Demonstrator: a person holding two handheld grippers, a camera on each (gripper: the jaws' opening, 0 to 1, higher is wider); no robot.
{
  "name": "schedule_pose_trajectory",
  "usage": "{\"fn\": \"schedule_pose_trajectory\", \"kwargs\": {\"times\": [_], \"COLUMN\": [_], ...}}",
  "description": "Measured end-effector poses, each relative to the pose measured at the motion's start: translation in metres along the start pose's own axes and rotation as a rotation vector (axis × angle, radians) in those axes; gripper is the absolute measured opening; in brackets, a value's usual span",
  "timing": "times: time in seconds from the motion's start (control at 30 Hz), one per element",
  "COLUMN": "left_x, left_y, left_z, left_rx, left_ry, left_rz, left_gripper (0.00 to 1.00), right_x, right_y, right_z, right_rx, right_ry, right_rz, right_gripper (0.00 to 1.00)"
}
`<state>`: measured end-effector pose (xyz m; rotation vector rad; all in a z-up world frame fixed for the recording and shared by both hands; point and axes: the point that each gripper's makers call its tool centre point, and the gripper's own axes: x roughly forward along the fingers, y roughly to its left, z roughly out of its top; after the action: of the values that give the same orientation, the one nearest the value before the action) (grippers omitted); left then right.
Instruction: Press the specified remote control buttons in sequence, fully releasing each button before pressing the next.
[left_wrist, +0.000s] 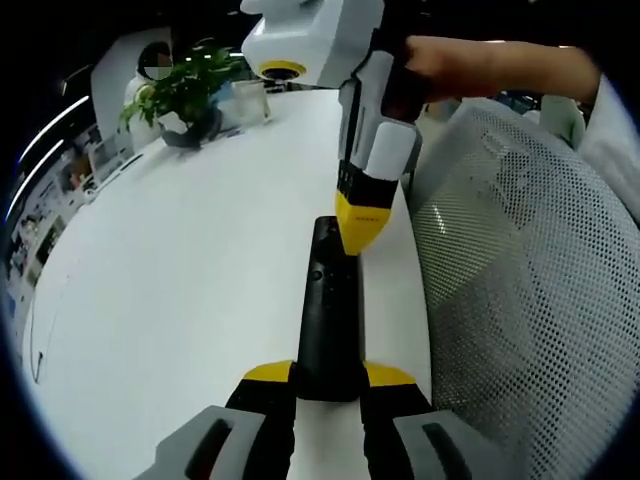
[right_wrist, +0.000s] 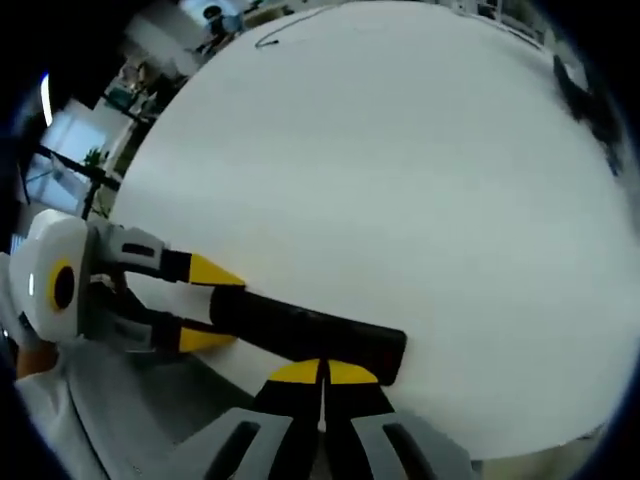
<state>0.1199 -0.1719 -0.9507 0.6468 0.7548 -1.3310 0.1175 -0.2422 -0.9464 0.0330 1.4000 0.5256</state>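
A potted plant (left_wrist: 185, 95) stands at the far left of a wide white worktop (left_wrist: 180, 260), office shelving behind it. The left claw (left_wrist: 328, 385) clamps the near end of a black remote control (left_wrist: 328, 320) lying by the worktop's right edge. The right claw (left_wrist: 362, 225), jaws together, presses its top. A white mesh chair (left_wrist: 520, 280) sits right.

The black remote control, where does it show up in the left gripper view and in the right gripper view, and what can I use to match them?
Left gripper view: the remote control runs up the centre from the left gripper that holds its near end.
Right gripper view: it lies slantwise, low and left of centre.
Shared landmark: the white table beneath it.
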Motion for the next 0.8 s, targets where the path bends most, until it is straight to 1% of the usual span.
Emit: {"fn": "schedule_pose_trajectory", "kwargs": {"times": [0.2, 0.33, 0.4, 0.6, 0.7, 0.8], "left_x": [0.0, 0.0, 0.0, 0.0, 0.0, 0.0], "left_y": [0.0, 0.0, -0.001, -0.001, -0.001, -0.001], "left_z": [0.0, 0.0, 0.0, 0.0, 0.0, 0.0], "left_rx": [0.003, 0.004, 0.003, 0.006, 0.007, 0.006], "left_ry": [0.004, 0.002, -0.002, 0.005, 0.006, 0.006], "left_rz": [-0.001, 0.0, -0.001, -0.004, -0.004, -0.005], "left_gripper": [0.24, 0.24, 0.24, 0.24, 0.24, 0.24], "right_x": [-0.001, -0.004, -0.005, -0.008, -0.006, -0.003], "right_y": [0.0, 0.0, -0.001, -0.001, 0.0, 0.0], "right_z": [0.0, 0.001, 0.0, 0.01, 0.012, 0.012], "right_rx": [-0.022, 0.022, 0.015, -0.01, -0.018, -0.044], "right_ry": [-0.007, 0.005, 0.019, -0.017, -0.009, 0.001], "right_rz": [0.001, 0.015, 0.015, 0.005, 0.009, -0.008], "right_gripper": [0.0, 0.0, 0.0, 0.0, 0.0, 0.0]}}
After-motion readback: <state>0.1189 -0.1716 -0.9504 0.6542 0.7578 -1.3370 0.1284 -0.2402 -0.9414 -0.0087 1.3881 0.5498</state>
